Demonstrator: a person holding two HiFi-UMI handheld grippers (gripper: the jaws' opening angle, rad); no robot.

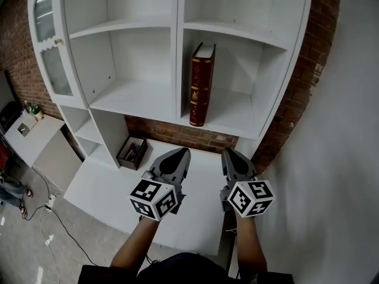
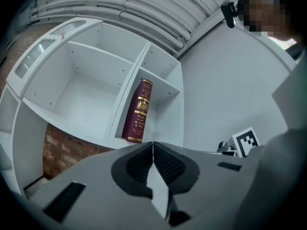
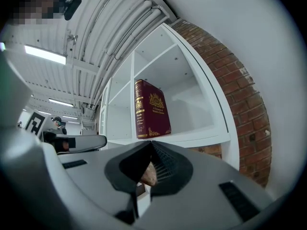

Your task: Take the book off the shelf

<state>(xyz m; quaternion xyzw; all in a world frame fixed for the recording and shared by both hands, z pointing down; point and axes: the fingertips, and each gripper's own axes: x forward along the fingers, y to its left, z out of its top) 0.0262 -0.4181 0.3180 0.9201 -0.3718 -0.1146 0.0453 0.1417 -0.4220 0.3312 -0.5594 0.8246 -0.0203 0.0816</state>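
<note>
A dark red book (image 1: pixel 201 84) with gold print stands upright on a shelf of the white shelf unit (image 1: pixel 177 46), in the right compartment, against the centre divider. Both grippers hover below and in front of that shelf, well short of the book. My left gripper (image 1: pixel 180 152) is shut with nothing between its jaws; in the left gripper view the book (image 2: pixel 138 111) rises just above the tips of the left gripper (image 2: pixel 153 145). My right gripper (image 1: pixel 227 152) is also shut and empty; the book (image 3: pixel 151 109) stands straight ahead of the right gripper (image 3: pixel 151 143) in its own view.
A white counter (image 1: pixel 118 188) lies under the grippers, with a small open box (image 1: pixel 131 151) at its back left. Brick wall (image 1: pixel 320 58) flanks the unit on the right. A glass-fronted door (image 1: pixel 50 46) hangs at the unit's left. Cables (image 1: pixel 53 218) trail on the floor.
</note>
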